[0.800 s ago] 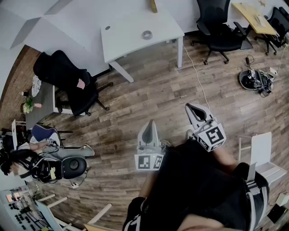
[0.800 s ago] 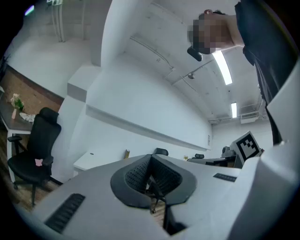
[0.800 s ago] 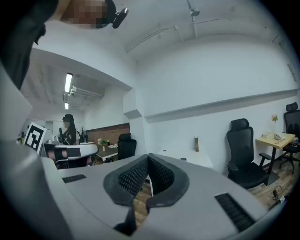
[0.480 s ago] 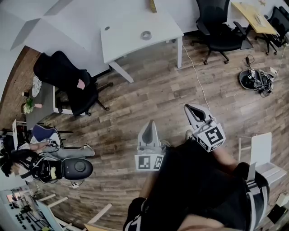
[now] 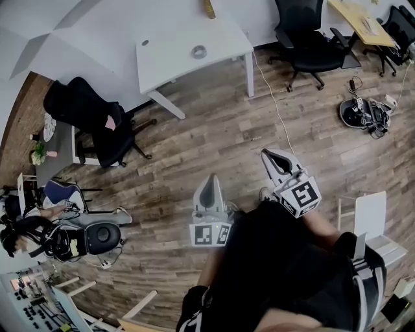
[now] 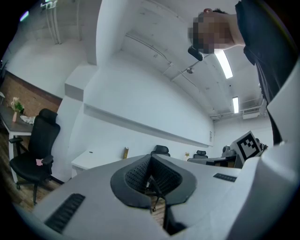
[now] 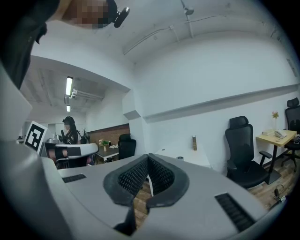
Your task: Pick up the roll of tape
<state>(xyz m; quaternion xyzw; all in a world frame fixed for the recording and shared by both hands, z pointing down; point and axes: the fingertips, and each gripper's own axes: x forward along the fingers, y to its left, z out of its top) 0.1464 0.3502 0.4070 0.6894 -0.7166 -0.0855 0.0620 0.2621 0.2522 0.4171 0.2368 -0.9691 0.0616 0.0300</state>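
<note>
The roll of tape point(image 5: 199, 51) lies on a white table point(image 5: 168, 61) at the far side of the room, well beyond both grippers. From the right gripper view the roll point(image 7: 180, 158) is a small ring on the table just past the jaw tips. My left gripper point(image 5: 209, 187) and right gripper point(image 5: 275, 158) are held level in front of my body over the wood floor. Both are shut with nothing between the jaws. The left gripper point(image 6: 151, 161) faces the table's left end point(image 6: 89, 160). The right gripper point(image 7: 148, 159) faces the table too.
A yellowish upright object point(image 5: 209, 9) stands at the table's back edge. Black office chairs stand at the left point(image 5: 97, 126) and behind the table point(image 5: 305, 42). A cable point(image 5: 275, 110) crosses the floor. Black gear point(image 5: 360, 113) lies at right, near a white stool point(image 5: 373, 217).
In the head view the table and tape have shifted slightly up and to the left. Both grippers stay shut and keep their place in front of my body.
</note>
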